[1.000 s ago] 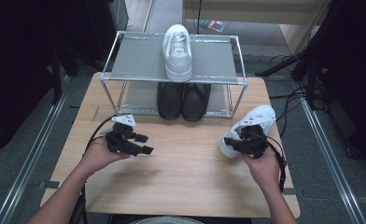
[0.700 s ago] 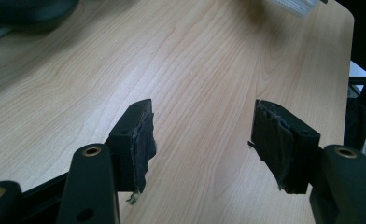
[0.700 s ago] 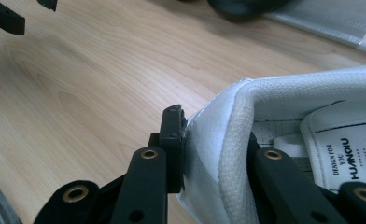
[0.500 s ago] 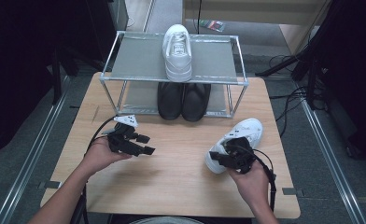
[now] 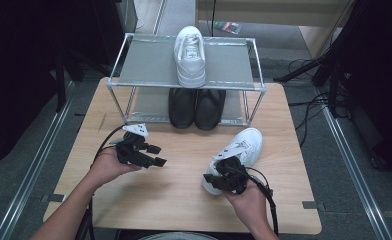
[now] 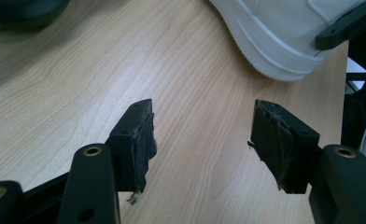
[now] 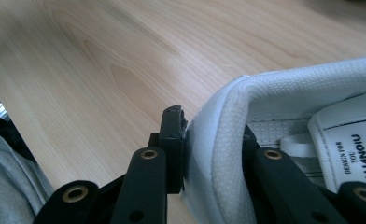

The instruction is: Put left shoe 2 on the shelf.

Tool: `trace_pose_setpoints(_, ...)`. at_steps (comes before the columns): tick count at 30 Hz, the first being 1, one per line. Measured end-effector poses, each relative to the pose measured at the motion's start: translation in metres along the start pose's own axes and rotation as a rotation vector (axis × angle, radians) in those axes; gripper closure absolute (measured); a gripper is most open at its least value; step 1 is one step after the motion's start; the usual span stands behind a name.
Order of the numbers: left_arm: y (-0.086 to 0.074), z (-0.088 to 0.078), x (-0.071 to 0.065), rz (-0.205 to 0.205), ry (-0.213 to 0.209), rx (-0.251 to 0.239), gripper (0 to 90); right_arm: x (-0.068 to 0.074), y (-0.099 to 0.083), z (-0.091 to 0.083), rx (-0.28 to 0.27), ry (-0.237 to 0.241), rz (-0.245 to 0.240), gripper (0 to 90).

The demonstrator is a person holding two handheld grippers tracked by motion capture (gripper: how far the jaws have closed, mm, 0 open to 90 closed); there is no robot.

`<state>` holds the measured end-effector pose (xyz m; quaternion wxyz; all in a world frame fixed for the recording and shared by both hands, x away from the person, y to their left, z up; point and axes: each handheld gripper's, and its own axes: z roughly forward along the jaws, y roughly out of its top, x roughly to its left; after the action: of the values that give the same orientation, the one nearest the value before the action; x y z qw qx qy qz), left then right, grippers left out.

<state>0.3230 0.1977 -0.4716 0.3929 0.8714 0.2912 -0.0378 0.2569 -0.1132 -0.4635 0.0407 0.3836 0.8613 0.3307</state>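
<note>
A white sneaker (image 5: 238, 154) lies on the wooden table (image 5: 184, 200) at the right, toe pointing away toward the rack. My right gripper (image 5: 223, 181) is shut on its heel collar (image 7: 221, 140): one jaw presses the outside of the heel, the other sits inside the shoe. My left gripper (image 5: 154, 155) hovers at the table's left, open, with bare wood between its pads (image 6: 141, 140). The same sneaker's sole edge (image 6: 274, 42) shows beyond them. A matching white sneaker (image 5: 190, 55) rests on top of the metal shoe rack (image 5: 134, 75).
A pair of black shoes (image 5: 196, 107) stands on the rack's lower shelf. Cables trail from both grippers across the table. Metal floor rails run along both sides of the table, and dark equipment stands at left and right.
My right gripper has carried the white sneaker from the table's right edge inward and toward the person, lowering it slightly. The left gripper has stayed put.
</note>
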Motion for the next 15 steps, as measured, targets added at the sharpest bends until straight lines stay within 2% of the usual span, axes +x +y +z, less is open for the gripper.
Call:
trace_pose_setpoints(8, 0.002, 0.002, -0.001, 0.006, 0.000, -0.004, 39.6, 0.001, -0.009, 0.016, 0.009, 0.024, 0.002, 73.0)
trace_pose_setpoints(12, 0.003, 0.004, -0.003, 0.010, -0.002, -0.007, 39.7, -0.002, -0.010, 0.016, 0.007, 0.052, 0.000, 69.8)
trace_pose_setpoints(15, 0.005, 0.005, -0.003, 0.015, -0.001, -0.007, 39.7, -0.006, -0.010, 0.010, -0.023, 0.069, -0.012, 64.6)
